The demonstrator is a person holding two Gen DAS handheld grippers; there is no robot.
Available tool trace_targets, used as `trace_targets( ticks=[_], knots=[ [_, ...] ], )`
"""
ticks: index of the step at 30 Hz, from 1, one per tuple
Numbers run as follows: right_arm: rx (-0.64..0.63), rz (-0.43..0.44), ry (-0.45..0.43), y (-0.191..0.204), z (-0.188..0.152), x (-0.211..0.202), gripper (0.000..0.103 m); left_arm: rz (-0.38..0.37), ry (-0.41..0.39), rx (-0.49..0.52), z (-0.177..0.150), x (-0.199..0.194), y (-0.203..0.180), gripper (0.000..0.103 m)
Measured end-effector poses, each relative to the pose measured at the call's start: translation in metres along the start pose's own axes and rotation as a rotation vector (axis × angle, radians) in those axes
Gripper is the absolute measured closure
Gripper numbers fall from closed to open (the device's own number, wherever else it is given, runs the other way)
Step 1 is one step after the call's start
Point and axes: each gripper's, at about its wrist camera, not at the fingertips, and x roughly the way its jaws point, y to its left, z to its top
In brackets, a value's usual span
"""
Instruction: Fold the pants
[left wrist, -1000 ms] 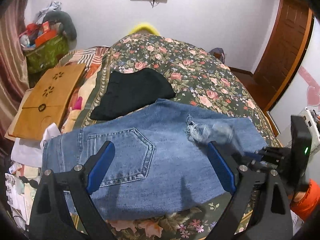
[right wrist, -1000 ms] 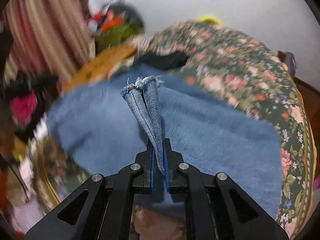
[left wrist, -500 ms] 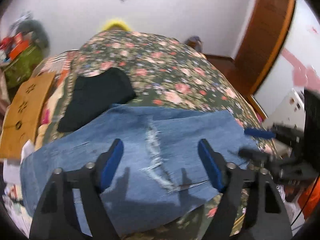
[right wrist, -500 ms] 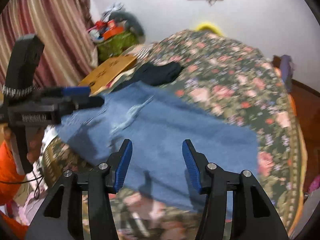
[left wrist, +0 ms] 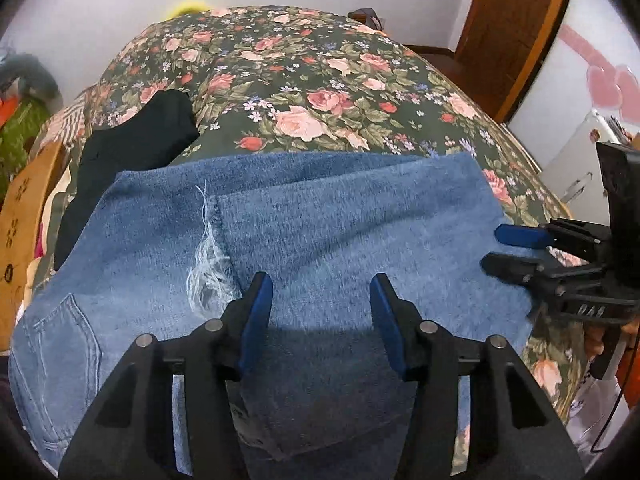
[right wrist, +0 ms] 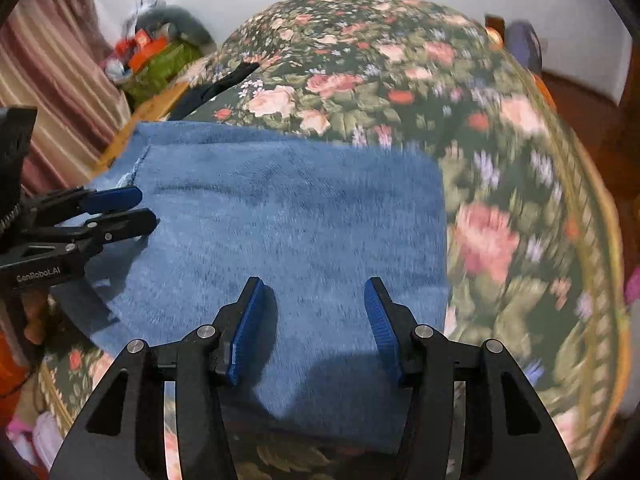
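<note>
white walls and a wooden door (left wrist: 516, 32) close off the room behind us, and nearly all of both views is taken up by a bed (left wrist: 320, 68) under a dark bedspread printed with roses. on it lie the pants (left wrist: 320, 240), blue jeans spread across the near edge, already folded over once so that a doubled panel with a frayed hem (left wrist: 208, 268) rests on top of the seat, a back pocket showing at the near left. just beyond them, toward the far left, sits a black garment (left wrist: 136, 140), and a wooden board (left wrist: 24, 216) lies off that side of the bed.

we judge that one fold is laid and we are between grasps, coming down for the next one. our left hand-held gripper (left wrist: 320, 300) hangs over the middle of the denim with its jaws half apart and closing, no cloth between the pads that we can see. our right hand-held gripper (right wrist: 312, 304) hovers near the folded right end, jaws half apart too, holding nothing.

the next move, as we read it, calls for each gripper to pinch both layers at the near edge, and then carry the right end across toward the pocket without dragging the frayed hem askew.
</note>
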Motion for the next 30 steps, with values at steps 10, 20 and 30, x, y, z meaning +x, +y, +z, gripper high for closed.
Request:
trace_targets(
  ticks=[10, 20, 30],
  knots=[
    [-0.037, -0.091, -0.022, 0.0, -0.019, -0.023, 0.055, 0.06, -0.02, 0.056, -0.018, -0.013, -0.007, 0.051],
    [-0.032, -0.171, -0.043, 0.011, -0.026, -0.056, 0.055, 0.114, -0.059, -0.072, -0.048, -0.061, 0.034, 0.04],
    [-0.16, -0.107, -0.191, 0.081, 0.014, -0.085, 0.055, 0.294, -0.222, -0.291, -0.093, -0.153, 0.117, 0.029]
  ],
)
